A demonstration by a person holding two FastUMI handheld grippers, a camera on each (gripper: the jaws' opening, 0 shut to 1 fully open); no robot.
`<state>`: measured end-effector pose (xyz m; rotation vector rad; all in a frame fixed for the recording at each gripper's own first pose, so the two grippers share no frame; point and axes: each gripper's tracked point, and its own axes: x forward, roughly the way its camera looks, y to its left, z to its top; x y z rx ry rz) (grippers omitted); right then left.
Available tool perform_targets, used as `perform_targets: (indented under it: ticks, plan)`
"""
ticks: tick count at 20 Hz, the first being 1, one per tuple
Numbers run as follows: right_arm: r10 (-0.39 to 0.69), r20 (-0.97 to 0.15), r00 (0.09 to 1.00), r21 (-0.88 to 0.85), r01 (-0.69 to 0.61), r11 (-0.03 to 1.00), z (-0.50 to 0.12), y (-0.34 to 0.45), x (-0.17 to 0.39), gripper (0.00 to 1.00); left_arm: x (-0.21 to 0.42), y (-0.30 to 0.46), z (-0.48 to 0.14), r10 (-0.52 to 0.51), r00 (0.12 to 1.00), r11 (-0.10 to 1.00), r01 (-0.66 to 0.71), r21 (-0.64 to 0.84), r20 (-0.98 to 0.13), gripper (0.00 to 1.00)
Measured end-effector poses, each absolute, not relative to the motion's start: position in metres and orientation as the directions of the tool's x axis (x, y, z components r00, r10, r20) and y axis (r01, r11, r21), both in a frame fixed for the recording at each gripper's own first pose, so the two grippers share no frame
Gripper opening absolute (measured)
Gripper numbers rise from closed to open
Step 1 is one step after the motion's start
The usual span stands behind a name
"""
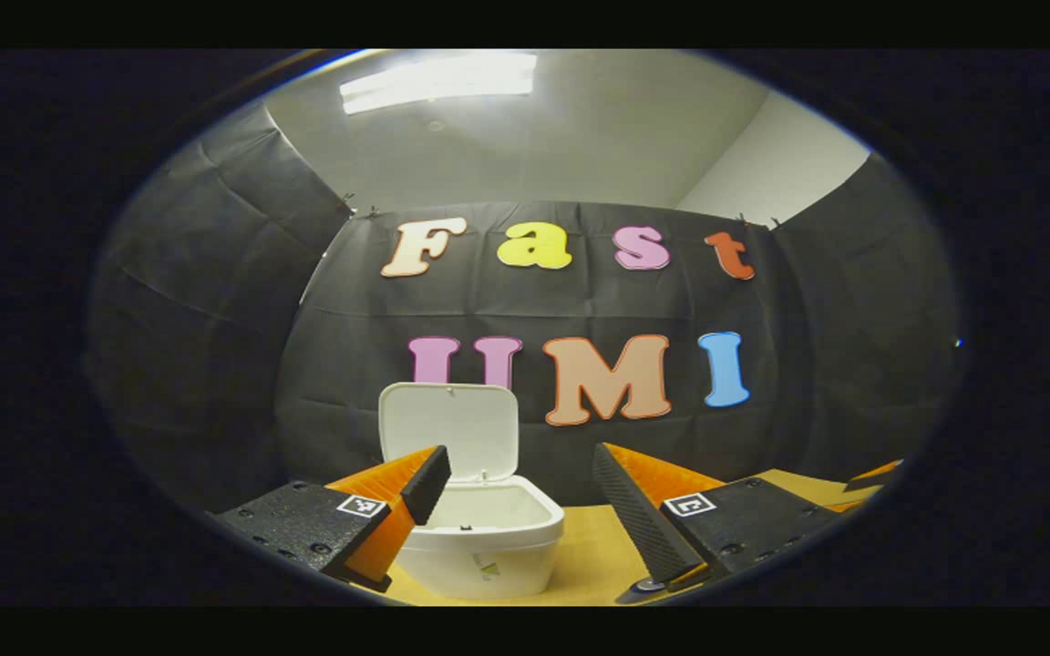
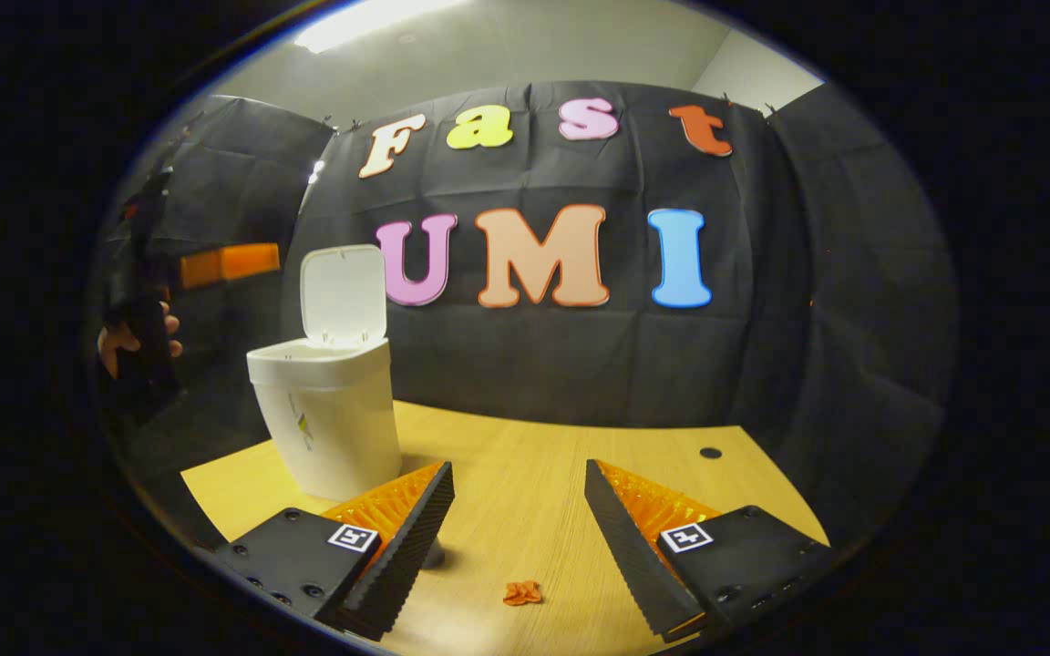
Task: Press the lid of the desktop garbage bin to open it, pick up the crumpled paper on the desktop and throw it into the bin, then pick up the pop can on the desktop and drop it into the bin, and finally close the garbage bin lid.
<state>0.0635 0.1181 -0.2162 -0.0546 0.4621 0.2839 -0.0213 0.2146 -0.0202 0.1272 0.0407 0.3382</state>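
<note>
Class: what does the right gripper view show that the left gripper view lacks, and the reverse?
Right gripper view: an orange crumpled scrap on the desk, a desk hole, and a hand at the far left. Left gripper view: the bin's inside, seen from above. Shared: the white bin, its lid up, and the wooden desk.

Smooth white plastic garbage bin [image 2: 329,419] with matt lid [image 2: 343,293]; pale wood-grain desktop [image 2: 525,492] with light sheen; creased matt black cloth wall [image 2: 835,301]; ribbed gripper fingers [image 2: 406,538]
</note>
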Motion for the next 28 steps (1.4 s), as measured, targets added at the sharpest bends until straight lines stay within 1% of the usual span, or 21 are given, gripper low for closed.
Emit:
perform_targets:
  ticks: [2,5,6,7,8,10,11,13,14,15,16,17,18,19,20,22,23,24,26,27,28]
  plan:
    - [0.270,-0.536,0.800,0.014,-0.312,0.950,-0.262,0.118,0.061,0.96,-0.037,0.191,-0.016,0.313,0.949,0.942,-0.308,0.137,-0.019,0.94]
    - [0.272,-0.682,0.679,0.017,-0.357,0.934,-0.334,0.118,0.050,0.97,-0.057,0.167,-0.020,0.299,0.953,0.945,-0.290,0.154,-0.045,0.94]
    - [0.266,-0.715,0.647,0.012,-0.370,0.929,-0.352,0.118,0.048,0.97,-0.063,0.163,-0.022,0.302,0.951,0.943,-0.290,0.161,-0.058,0.93]
    - [0.263,-0.741,0.617,0.007,-0.384,0.923,-0.368,0.120,0.043,1.00,-0.068,0.161,-0.024,0.310,0.948,0.941,-0.295,0.167,-0.073,0.93]
    - [0.258,-0.764,0.592,0.000,-0.399,0.917,-0.380,0.122,0.042,0.97,-0.073,0.159,-0.028,0.317,0.944,0.938,-0.298,0.175,-0.089,0.94]
    - [0.242,-0.795,0.556,-0.015,-0.416,0.909,-0.398,0.128,0.043,0.98,-0.083,0.160,-0.033,0.338,0.934,0.930,-0.312,0.194,-0.118,0.94]
    - [0.231,-0.805,0.546,-0.024,-0.420,0.907,-0.404,0.129,0.043,0.96,-0.087,0.162,-0.034,0.352,0.928,0.924,-0.322,0.205,-0.127,0.93]
    - [0.205,-0.828,0.521,-0.046,-0.429,0.902,-0.419,0.124,0.042,0.92,-0.096,0.168,-0.035,0.376,0.916,0.914,-0.343,0.217,-0.139,0.94]
    - [0.198,-0.835,0.513,-0.052,-0.432,0.901,-0.425,0.123,0.042,0.86,-0.100,0.170,-0.036,0.387,0.911,0.910,-0.352,0.219,-0.143,0.93]
    - [0.190,-0.843,0.503,-0.058,-0.437,0.897,-0.430,0.122,0.039,0.84,-0.103,0.173,-0.037,0.397,0.905,0.906,-0.360,0.223,-0.151,0.93]
    - [0.187,-0.854,0.485,-0.055,-0.442,0.895,-0.434,0.120,0.037,0.77,-0.105,0.175,-0.039,0.404,0.901,0.903,-0.365,0.227,-0.158,0.93]
    - [0.197,-0.851,0.486,-0.042,-0.438,0.898,-0.432,0.120,0.039,0.71,-0.105,0.177,-0.041,0.410,0.898,0.900,-0.369,0.233,-0.162,0.93]
    - [0.204,-0.848,0.489,-0.031,-0.431,0.902,-0.432,0.123,0.041,0.59,-0.106,0.178,-0.041,0.412,0.896,0.898,-0.370,0.236,-0.164,0.94]
    - [0.220,-0.838,0.499,-0.017,-0.427,0.904,-0.432,0.126,0.043,0.59,-0.106,0.179,-0.041,0.412,0.896,0.898,-0.370,0.237,-0.165,0.93]
    - [0.234,-0.837,0.494,0.003,-0.424,0.905,-0.429,0.130,0.043,0.47,-0.106,0.179,-0.041,0.410,0.897,0.900,-0.368,0.235,-0.164,0.94]
    - [0.264,-0.816,0.515,0.033,-0.415,0.909,-0.414,0.137,0.052,0.40,-0.102,0.182,-0.043,0.399,0.902,0.905,-0.360,0.226,-0.165,0.93]
    - [0.296,-0.789,0.538,0.062,-0.410,0.910,-0.396,0.146,0.058,0.43,-0.100,0.184,-0.044,0.396,0.903,0.907,-0.358,0.221,-0.164,0.93]
    - [0.333,-0.745,0.578,0.090,-0.407,0.909,-0.371,0.156,0.071,0.40,-0.099,0.186,-0.045,0.393,0.905,0.909,-0.356,0.216,-0.163,0.93]
    - [0.391,-0.664,0.637,0.126,-0.421,0.898,-0.315,0.181,0.094,0.40,-0.095,0.191,-0.050,0.382,0.910,0.916,-0.348,0.201,-0.163,0.95]
    - [0.425,-0.613,0.666,0.144,-0.435,0.889,-0.284,0.195,0.106,0.40,-0.092,0.194,-0.054,0.376,0.912,0.920,-0.344,0.189,-0.166,0.93]
    - [0.453,-0.564,0.690,0.150,-0.454,0.878,-0.254,0.210,0.117,0.40,-0.088,0.195,-0.057,0.364,0.916,0.926,-0.336,0.174,-0.170,0.95]
